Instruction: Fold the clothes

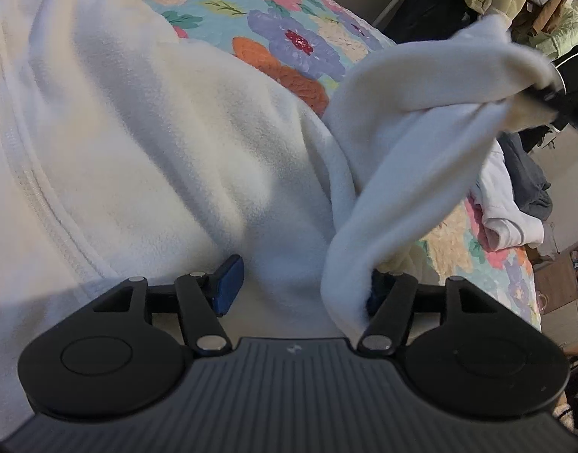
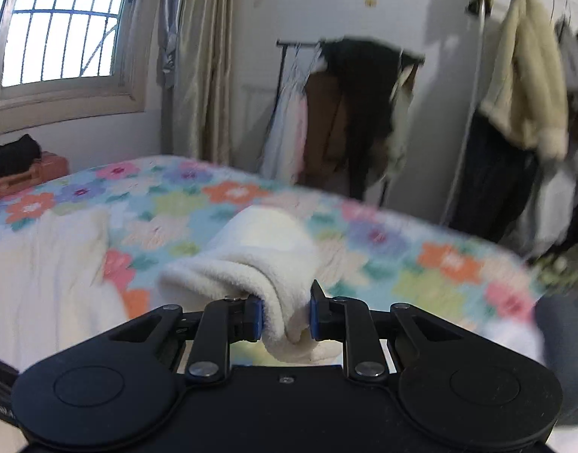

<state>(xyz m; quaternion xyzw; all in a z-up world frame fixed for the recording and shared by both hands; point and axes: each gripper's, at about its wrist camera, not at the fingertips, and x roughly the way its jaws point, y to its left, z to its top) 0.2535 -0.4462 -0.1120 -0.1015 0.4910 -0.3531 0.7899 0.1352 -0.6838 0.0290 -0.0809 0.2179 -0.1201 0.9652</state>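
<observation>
A white fleece garment (image 1: 137, 132) lies spread on a floral bedspread (image 1: 281, 37). My left gripper (image 1: 302, 288) rests low on its body with the jaws wide apart, open. One blue pad (image 1: 228, 287) shows; the other is hidden under the sleeve (image 1: 421, 113). That sleeve rises from beside the hidden pad up to the right, where my right gripper's black finger (image 1: 553, 102) holds its end. In the right wrist view my right gripper (image 2: 285, 319) is shut on the sleeve's bunched end (image 2: 258, 256), lifted above the bed. The garment's body (image 2: 43, 283) lies at the left.
A small pile of white and grey clothes (image 1: 515, 207) sits on the bed's right side. Beyond the bed stand a clothes rack (image 2: 364, 105) and hanging coats (image 2: 523, 87). A barred window (image 2: 54, 22) and an orange case (image 2: 32, 177) are at the left.
</observation>
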